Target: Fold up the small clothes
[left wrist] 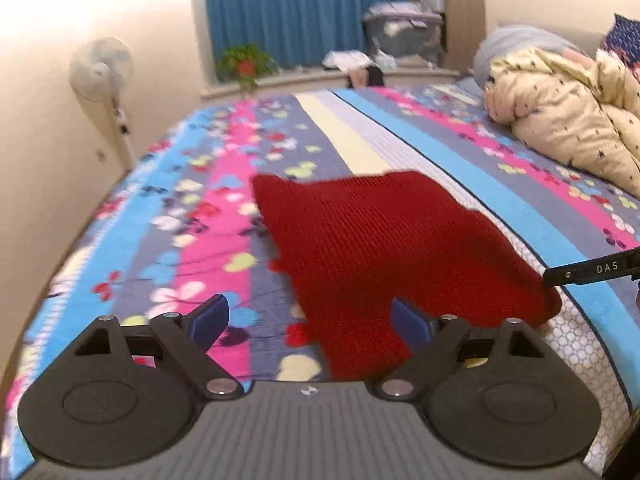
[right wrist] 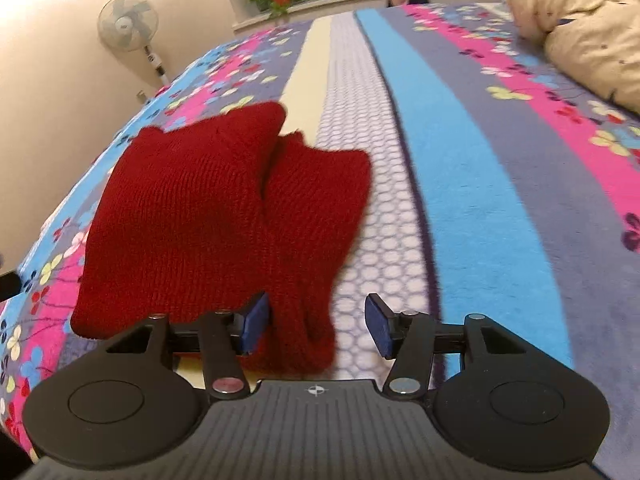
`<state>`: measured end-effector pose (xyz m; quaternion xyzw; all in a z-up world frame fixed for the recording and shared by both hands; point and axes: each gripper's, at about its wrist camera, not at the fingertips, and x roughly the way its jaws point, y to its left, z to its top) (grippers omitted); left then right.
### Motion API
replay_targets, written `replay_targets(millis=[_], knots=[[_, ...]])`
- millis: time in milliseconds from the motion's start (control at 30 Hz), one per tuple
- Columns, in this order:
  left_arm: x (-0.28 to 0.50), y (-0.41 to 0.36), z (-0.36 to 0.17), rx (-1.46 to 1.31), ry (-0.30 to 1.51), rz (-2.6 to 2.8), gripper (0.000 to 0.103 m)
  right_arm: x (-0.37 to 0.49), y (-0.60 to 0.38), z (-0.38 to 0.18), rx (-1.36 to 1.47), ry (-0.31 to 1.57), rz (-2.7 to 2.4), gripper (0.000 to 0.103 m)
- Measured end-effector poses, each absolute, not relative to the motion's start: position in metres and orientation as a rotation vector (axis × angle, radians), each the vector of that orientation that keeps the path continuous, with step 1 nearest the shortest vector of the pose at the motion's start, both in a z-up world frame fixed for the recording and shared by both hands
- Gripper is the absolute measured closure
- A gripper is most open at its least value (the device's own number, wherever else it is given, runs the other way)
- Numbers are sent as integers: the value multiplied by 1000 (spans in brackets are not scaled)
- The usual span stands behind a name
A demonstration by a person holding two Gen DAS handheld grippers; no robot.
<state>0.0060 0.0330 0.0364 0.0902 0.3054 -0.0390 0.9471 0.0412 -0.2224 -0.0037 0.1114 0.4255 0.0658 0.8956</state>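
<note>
A dark red knit garment (left wrist: 380,248) lies on the striped flowered bedspread (left wrist: 224,200). In the right wrist view the garment (right wrist: 208,216) shows one layer folded over another. My left gripper (left wrist: 312,320) hovers at its near edge with the jaws wide open and nothing pressed between the blue pads. My right gripper (right wrist: 316,324) is open. The garment's near right end lies between its jaws, against the left pad (right wrist: 254,324) and clear of the right one. A black finger (left wrist: 588,270) of the right gripper reaches the garment's right corner in the left wrist view.
A rumpled cream quilt (left wrist: 568,112) is heaped at the bed's far right, with a grey pillow (left wrist: 520,44) behind it. A standing fan (left wrist: 102,66) is by the left wall. A potted plant (left wrist: 244,62) and piled boxes (left wrist: 404,28) sit on the sill before blue curtains (left wrist: 296,8).
</note>
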Motion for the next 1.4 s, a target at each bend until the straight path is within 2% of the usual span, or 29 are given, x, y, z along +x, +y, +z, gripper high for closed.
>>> replay_targets(millis=[33, 167, 300, 367, 500, 767, 1400], knots=[[-3, 34, 43, 182, 605, -65, 11, 38, -223, 0, 227, 867, 128, 46], [-47, 33, 60, 123, 555, -29, 11, 11, -224, 28, 160, 755, 106, 26], [-73, 28, 65, 27, 541, 11, 10, -22, -223, 55, 103, 653, 106, 12], [-80, 26, 58, -22, 565, 35, 0, -38, -222, 62, 92, 635, 93, 9], [-74, 17, 38, -4, 659, 75, 1, -66, -220, 70, 142, 626, 91, 6], [-59, 15, 21, -3, 701, 84, 1, -59, -194, 56, 50, 656, 85, 5], [-48, 11, 13, 13, 725, 90, 1, -59, -196, 50, 65, 691, 104, 5]])
